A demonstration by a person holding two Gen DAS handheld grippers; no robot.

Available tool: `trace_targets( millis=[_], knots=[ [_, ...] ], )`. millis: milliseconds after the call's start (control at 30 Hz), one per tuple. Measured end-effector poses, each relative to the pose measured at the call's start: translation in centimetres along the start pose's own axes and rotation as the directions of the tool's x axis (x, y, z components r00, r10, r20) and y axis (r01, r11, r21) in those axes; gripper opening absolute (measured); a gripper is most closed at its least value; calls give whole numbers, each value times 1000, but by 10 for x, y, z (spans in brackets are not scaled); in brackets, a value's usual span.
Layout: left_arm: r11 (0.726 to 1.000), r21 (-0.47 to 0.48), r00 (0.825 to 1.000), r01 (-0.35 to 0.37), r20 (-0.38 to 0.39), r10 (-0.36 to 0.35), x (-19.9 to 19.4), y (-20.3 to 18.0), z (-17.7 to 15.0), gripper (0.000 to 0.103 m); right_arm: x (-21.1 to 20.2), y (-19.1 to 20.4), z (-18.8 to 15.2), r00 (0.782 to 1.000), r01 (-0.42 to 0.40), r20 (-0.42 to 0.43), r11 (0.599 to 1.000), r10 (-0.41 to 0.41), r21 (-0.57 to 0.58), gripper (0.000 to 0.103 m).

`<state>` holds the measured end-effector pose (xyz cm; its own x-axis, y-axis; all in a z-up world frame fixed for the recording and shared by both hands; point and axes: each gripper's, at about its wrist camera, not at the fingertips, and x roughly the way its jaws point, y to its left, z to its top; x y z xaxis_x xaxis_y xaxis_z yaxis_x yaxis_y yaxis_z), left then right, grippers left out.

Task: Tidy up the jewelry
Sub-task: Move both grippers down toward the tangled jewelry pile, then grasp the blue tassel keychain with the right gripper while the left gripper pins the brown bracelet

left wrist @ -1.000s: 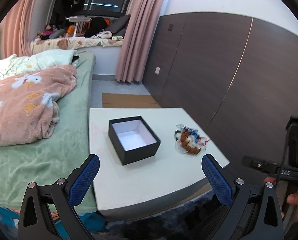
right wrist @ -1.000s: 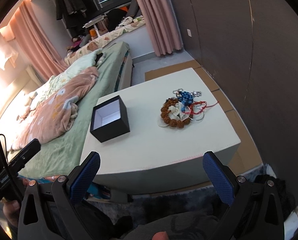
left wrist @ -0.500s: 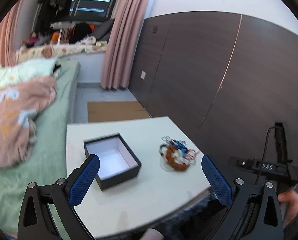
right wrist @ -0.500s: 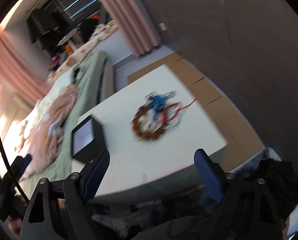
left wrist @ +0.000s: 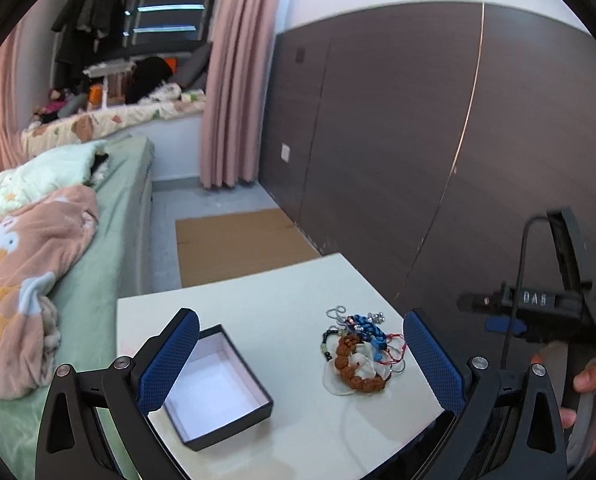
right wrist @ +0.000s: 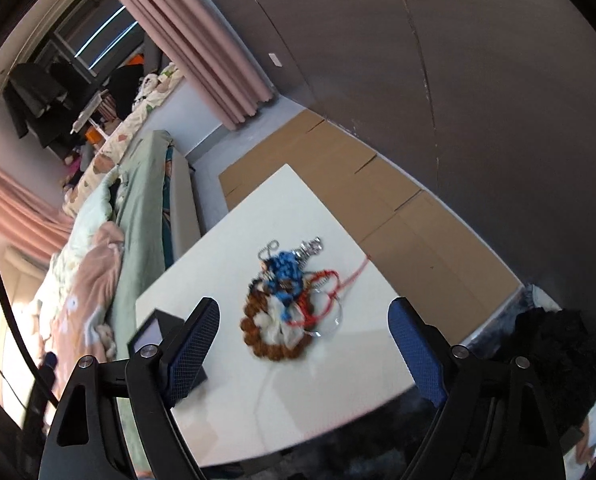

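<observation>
A pile of jewelry (left wrist: 359,354) lies on the white table (left wrist: 294,292): a brown bead bracelet, blue and red cords, silver chains, a clear pouch. It also shows in the right wrist view (right wrist: 292,306). An open black box (left wrist: 214,386) with a white inside stands left of the pile; only its corner (right wrist: 150,332) shows in the right wrist view. My left gripper (left wrist: 298,360) is open and empty above the table's near edge. My right gripper (right wrist: 303,344) is open and empty, hovering just before the pile.
A bed (left wrist: 110,232) with a pink quilt (left wrist: 22,280) runs along the table's left side. A dark wood wall (left wrist: 397,160) stands close on the right. Flat cardboard (left wrist: 238,240) lies on the floor beyond the table. A dark rug (right wrist: 377,440) lies under the near edge.
Both grippers have moved forward and closer to the table. The right one has tilted and swung toward the jewelry pile. Nothing has been taken hold of.
</observation>
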<state>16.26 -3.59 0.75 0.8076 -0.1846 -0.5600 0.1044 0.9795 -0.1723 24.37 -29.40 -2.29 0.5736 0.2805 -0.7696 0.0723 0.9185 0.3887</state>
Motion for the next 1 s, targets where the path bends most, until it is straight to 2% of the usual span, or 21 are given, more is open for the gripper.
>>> trace_targets(
  millis=[100,200,333,400,433,500,600,667,733,800,867,1000],
  knots=[
    [997,-48,996,52,-68,-55,22,4,13,102,11,7,17,999,19,-49,1000,-18,20,88],
    [997,-65,991,52,-121,-60,45,5,26,100,26,10,32,993,18,-120,999,-13,45,88],
    [992,-111,978,63,-193,-84,80,10,36,88,45,5,38,994,14,-109,996,-3,93,88],
    [986,-139,968,88,-222,-118,96,14,32,80,61,-2,33,991,-38,-125,991,54,129,87],
    [985,-148,964,92,-235,-126,101,16,29,78,68,-5,30,988,-49,-137,989,68,136,84],
    [982,-165,957,94,-258,-135,115,21,20,77,88,-10,25,980,-39,-190,990,64,132,66],
    [974,-208,943,93,-295,-153,132,29,9,70,109,-13,21,970,-38,-234,991,67,126,60],
    [972,-211,936,107,-308,-170,141,29,7,70,118,-12,21,968,-36,-244,994,61,107,58],
    [973,-203,932,108,-320,-170,149,28,5,65,124,-10,22,967,-36,-247,996,56,85,58],
    [969,-216,923,123,-334,-192,156,30,2,61,132,-10,22,964,-36,-261,997,52,65,50],
    [965,-227,915,127,-350,-203,163,31,-1,59,142,-9,21,956,-42,-289,997,58,61,47],
    [966,-224,902,133,-377,-211,169,31,-11,59,155,-9,20,951,-35,-304,998,47,46,46]
  ],
)
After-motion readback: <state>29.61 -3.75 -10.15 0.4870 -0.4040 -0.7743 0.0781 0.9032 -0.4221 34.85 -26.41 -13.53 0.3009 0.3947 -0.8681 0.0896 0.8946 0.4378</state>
